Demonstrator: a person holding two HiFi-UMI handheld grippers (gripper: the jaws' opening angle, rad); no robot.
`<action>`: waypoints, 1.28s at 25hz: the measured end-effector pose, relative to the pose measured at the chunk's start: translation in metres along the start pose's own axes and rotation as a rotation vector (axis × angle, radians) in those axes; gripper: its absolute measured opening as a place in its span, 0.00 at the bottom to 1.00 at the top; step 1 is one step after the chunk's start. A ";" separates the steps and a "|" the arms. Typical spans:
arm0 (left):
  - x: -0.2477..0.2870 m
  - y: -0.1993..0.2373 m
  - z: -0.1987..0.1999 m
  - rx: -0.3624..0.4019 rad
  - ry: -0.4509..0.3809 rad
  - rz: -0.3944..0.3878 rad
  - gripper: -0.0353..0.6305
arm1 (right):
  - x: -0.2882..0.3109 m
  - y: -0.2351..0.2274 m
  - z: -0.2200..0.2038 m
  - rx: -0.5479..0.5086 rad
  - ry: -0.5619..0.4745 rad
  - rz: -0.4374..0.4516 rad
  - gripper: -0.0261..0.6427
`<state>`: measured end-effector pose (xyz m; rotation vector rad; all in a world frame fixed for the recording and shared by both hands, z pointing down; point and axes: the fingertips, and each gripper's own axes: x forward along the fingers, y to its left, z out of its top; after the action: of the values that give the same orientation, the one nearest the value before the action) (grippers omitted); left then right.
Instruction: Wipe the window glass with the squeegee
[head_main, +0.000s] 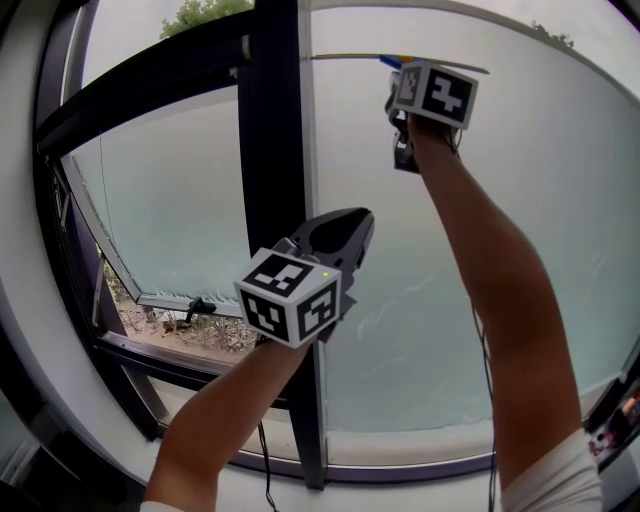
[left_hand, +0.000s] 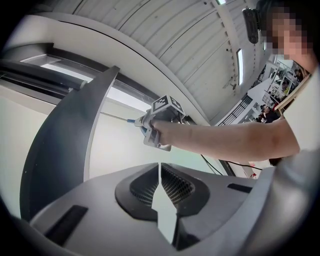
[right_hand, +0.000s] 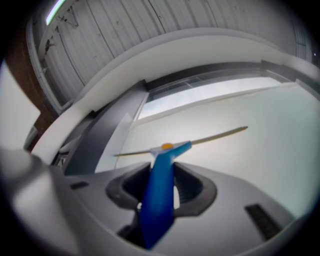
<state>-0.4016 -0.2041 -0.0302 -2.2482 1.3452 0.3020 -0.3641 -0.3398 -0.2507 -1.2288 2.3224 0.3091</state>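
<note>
The right gripper (head_main: 400, 90) is raised on an outstretched arm to the upper part of the large pale window glass (head_main: 410, 340). Its jaws are clamped on the handle of the blue plastic squeegee (right_hand: 161, 190), which stands up between them. The squeegee's thin pale blade runs roughly level across the pane, just below the top rail (whether its edge actually presses on the glass cannot be confirmed).

The left gripper (head_main: 350, 232) is held lower, in front of the dark upright window post (head_main: 275, 120) and well apart from the squeegee. Its jaws are closed together with nothing between them, as the left gripper view shows.

Left of the post, a hinged sash (head_main: 160, 298) stands open at the bottom, with ground and plants visible outside.
</note>
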 end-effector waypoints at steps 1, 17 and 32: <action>-0.001 -0.001 -0.001 -0.001 0.001 -0.003 0.11 | -0.001 -0.001 -0.001 -0.005 -0.002 -0.003 0.26; -0.004 -0.021 -0.007 -0.022 0.013 -0.046 0.11 | -0.018 -0.002 -0.027 -0.043 0.028 0.005 0.27; -0.015 -0.034 -0.013 -0.052 0.031 -0.047 0.11 | -0.038 -0.003 -0.054 -0.036 0.084 0.000 0.27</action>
<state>-0.3801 -0.1861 -0.0017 -2.3326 1.3123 0.2901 -0.3605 -0.3369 -0.1845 -1.2820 2.3975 0.3066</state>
